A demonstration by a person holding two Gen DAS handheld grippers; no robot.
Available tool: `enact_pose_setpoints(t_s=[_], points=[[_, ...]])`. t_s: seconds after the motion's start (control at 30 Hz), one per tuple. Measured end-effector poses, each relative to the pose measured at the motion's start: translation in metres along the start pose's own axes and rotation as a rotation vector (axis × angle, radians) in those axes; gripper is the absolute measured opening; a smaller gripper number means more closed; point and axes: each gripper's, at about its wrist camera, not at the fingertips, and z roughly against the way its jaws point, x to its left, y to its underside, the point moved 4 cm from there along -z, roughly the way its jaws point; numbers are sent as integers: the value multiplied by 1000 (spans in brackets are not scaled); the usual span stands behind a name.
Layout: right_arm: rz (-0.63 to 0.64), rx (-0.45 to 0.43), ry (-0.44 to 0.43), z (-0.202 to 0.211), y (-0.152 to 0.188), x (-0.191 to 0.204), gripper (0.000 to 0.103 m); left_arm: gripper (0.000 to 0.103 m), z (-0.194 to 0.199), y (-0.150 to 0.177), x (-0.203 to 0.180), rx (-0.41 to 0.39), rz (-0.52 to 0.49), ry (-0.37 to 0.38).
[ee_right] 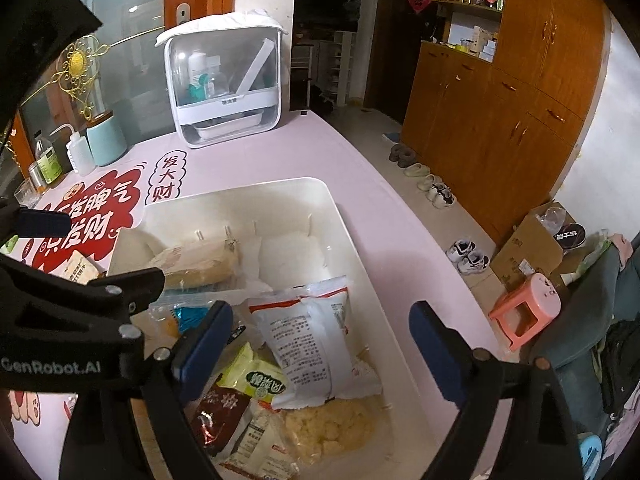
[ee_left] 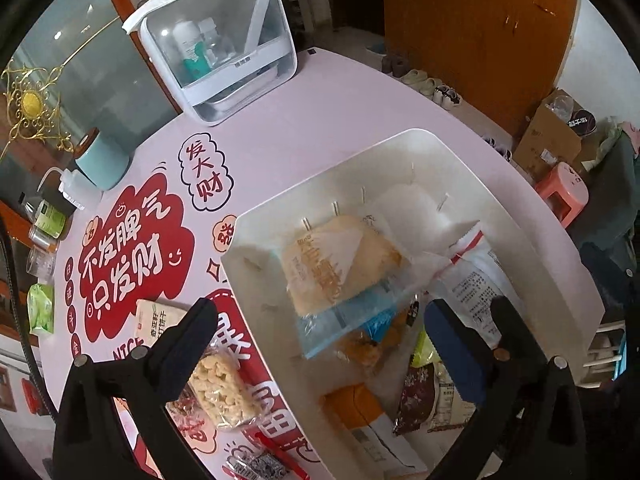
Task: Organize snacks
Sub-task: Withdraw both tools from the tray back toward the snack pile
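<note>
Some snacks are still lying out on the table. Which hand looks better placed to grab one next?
Probably the left gripper: its open fingers hang right by the puffed snack bar outside the white bin. The right gripper sits over the bin.

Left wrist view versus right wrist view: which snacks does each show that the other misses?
Only the left wrist view shows the puffed-snack bag and small dark wrapped snacks lying on the table mat outside the bin. Only the right wrist view shows the green-labelled packet fully, plus the left gripper at the bin's edge. Both show the white bin, bread pack and white printed bag.
</note>
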Motion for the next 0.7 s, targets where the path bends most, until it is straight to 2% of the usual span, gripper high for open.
enact_pose_setpoints(t_s=[0.53, 0.7], points=[[-48, -15, 18, 28, 10, 11, 91, 102, 44, 37, 22, -45, 39, 12], [-66, -40, -4, 42, 9, 14, 91, 103, 62, 52, 38, -67, 68, 2]])
